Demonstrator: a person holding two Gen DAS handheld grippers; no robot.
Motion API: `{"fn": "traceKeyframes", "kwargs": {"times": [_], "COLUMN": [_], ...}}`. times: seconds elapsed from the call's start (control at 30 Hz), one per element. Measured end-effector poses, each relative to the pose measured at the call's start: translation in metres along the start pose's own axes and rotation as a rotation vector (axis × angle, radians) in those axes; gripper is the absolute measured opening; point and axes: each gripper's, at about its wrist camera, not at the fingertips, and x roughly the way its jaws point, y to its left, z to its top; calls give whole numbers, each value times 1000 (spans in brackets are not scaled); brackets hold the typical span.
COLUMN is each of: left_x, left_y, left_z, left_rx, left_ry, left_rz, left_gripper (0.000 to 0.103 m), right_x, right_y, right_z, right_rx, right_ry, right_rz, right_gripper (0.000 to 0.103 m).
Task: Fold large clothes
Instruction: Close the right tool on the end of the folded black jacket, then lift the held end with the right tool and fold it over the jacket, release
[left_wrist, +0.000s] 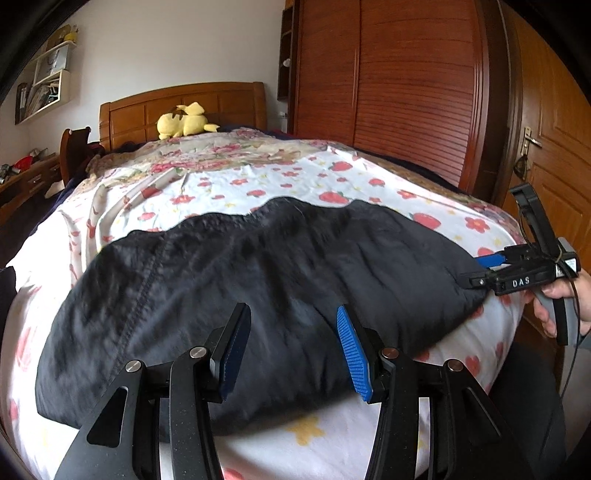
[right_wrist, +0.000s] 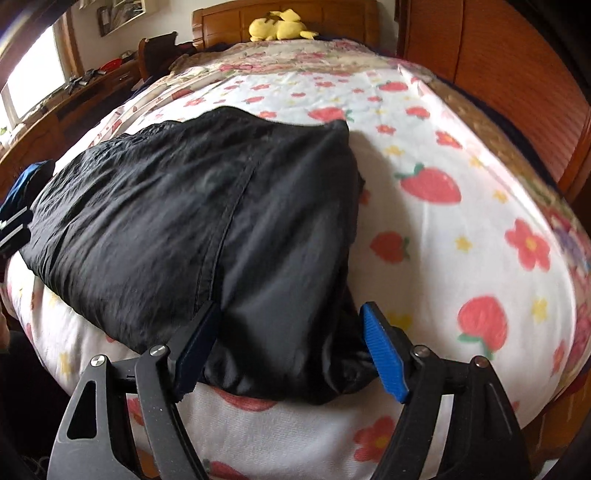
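Observation:
A black garment (left_wrist: 229, 288) lies folded into a wide band across the near end of the bed; it also fills the right wrist view (right_wrist: 192, 221). My left gripper (left_wrist: 291, 350) is open, its blue-padded fingers (left_wrist: 352, 354) spread just above the garment's near edge. My right gripper (right_wrist: 291, 350) is open, with the garment's right end lying between its fingers (right_wrist: 384, 358). The right gripper also shows at the right edge of the left wrist view (left_wrist: 480, 273), at the garment's right end. The left gripper is partly visible at the left edge of the right wrist view (right_wrist: 14, 218).
The bed has a white sheet (left_wrist: 295, 177) with strawberries and flowers. A yellow plush toy (left_wrist: 184, 120) sits by the wooden headboard (left_wrist: 184, 103). A wooden wardrobe (left_wrist: 388, 81) and door (left_wrist: 554, 147) stand to the right. A desk (right_wrist: 74, 96) stands at the left.

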Motion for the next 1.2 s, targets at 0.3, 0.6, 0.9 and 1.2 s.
{"fn": "traceKeyframes", "kwargs": {"times": [0.3,0.6,0.9,1.2], "left_x": [12,19,19,14], "left_y": [-6,-9,-10,-6], "left_z": [0,-3,-3,-3], "left_rx": [22,54,46,39], "left_ry": [40,85,87,70], "left_rz": [-14,-10,-16,-25], "left_gripper": [50,50,50,50], "right_x": [-1,4,3,-35], "right_y": [-1,-17,-8,-6], "right_z": [-3,-11,-10,8], "right_rx": [7,100,102,71], "right_ry": [-6,30,9,-156], "right_rz": [-39,12,132,140], "right_gripper": [78,78,34,14]}}
